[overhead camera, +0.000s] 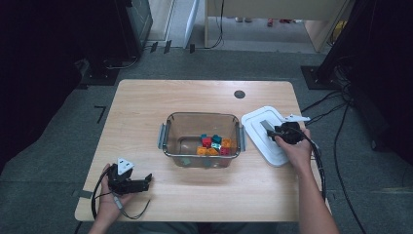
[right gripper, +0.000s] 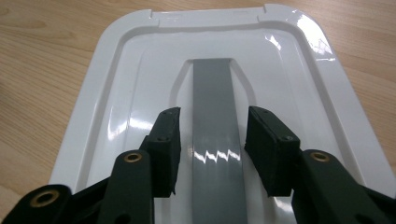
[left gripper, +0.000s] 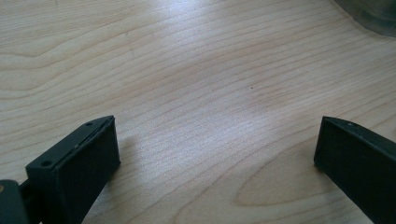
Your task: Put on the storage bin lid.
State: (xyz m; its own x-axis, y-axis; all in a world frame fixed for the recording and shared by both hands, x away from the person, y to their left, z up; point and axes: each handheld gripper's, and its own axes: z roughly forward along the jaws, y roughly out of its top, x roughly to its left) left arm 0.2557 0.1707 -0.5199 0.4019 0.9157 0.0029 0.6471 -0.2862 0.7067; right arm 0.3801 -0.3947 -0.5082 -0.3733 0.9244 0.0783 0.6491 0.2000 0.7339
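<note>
A white lid point(overhead camera: 257, 141) lies flat on the table, right of a clear plastic container point(overhead camera: 168, 141) that holds several coloured bricks point(overhead camera: 214, 145). My right gripper point(overhead camera: 275, 132) is down on the lid. In the right gripper view the lid point(right gripper: 140, 74) has a raised grey handle strip point(right gripper: 212, 79) along its middle. My right gripper point(right gripper: 212, 128) stands astride that strip with a thin gap on each side, so it is open. My left gripper point(overhead camera: 146, 181) rests near the table's front left corner, and in its own view my left gripper point(left gripper: 217, 144) is wide open over bare wood.
The container has grey clasps on both short sides, the left clasp point(overhead camera: 161, 136) turned out. A dark round grommet point(overhead camera: 239, 94) sits in the table's far edge area. A corner of the container point(left gripper: 373, 11) shows at the top right of the left gripper view. Cables trail off the table's right side.
</note>
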